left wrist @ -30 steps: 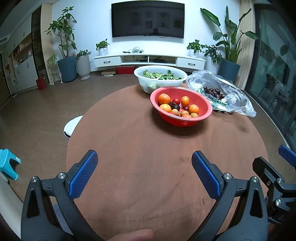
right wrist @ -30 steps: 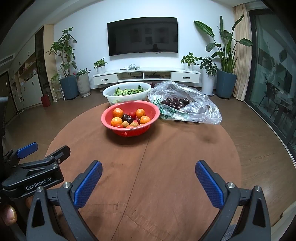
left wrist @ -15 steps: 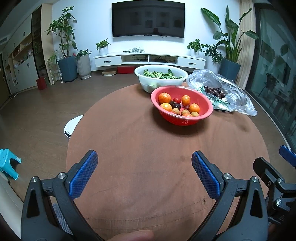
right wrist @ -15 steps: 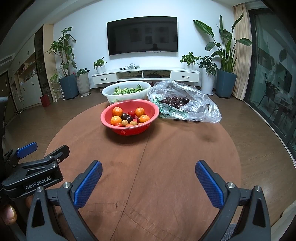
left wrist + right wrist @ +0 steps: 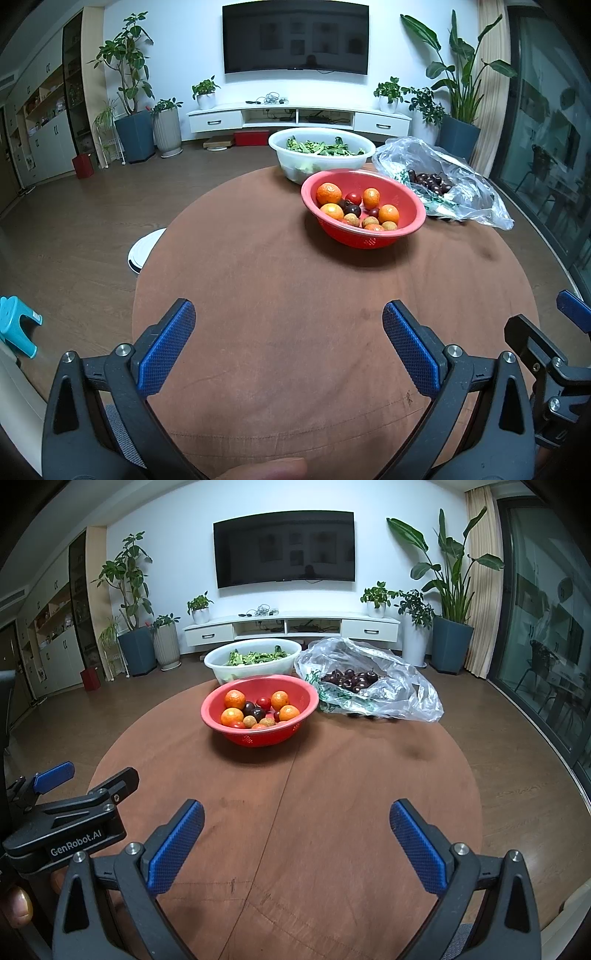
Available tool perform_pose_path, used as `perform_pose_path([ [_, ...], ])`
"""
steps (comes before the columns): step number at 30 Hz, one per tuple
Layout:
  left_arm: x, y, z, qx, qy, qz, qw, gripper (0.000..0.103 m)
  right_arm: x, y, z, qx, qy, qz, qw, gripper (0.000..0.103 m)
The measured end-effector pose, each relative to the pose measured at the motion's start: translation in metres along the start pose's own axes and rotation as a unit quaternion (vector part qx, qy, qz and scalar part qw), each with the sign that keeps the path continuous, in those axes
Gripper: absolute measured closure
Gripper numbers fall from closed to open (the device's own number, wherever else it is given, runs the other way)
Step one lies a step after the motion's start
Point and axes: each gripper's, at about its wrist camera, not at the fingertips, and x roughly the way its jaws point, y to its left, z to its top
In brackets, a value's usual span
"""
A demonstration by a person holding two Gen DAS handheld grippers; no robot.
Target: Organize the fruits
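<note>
Both of your tongs are wide open and empty: left tongs [image 5: 288, 339] and right tongs [image 5: 295, 838] hover low over the near, bare part of the table [image 5: 295, 295], side by side, well apart from the fruit.

Change over the last second: almost nothing. The red bowl [image 5: 369, 242] sits marginally closer and lower in both views, so you've crept forward a touch, or tipped slightly. Jaw spread is the same and no object has shifted. My read: that's drift or a slow approach, not a grasp. Nothing in it says how far along the sorting is.

Where the fruit is:
- Red bowl, far half of the table: mixed lot of oranges [image 5: 234, 698], small red tomatoes [image 5: 263, 702], dark plums [image 5: 257, 713], and a few tan, rough-skinned pieces.
- Clear plastic bag [image 5: 399, 690], lying open just to the right of the bowl: dark cherries [image 5: 351, 679].
- White bowl [image 5: 221, 664] behind the red one holds green leaves, not fruit.

Hard to make out:
- Whether the bag touches the red bowl.
- What lies under the top layer in the red bowl.
- The tan fruit's type: too small to call.
- No empty container for sorted fruit is in view.
- A fingertip cuts into the bottom edge of the left view.
</note>
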Motion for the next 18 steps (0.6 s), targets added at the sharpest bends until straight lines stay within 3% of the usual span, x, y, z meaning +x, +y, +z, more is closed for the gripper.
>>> perform_pose_path([
  [18, -0.0004, -0.0003, 0.0002, 0.0, 0.001, 0.0, 1.0, 0.0, -0.0009, 0.0004, 0.0012, 0.0, 0.001, 0.0, 1.0, 0.0],
])
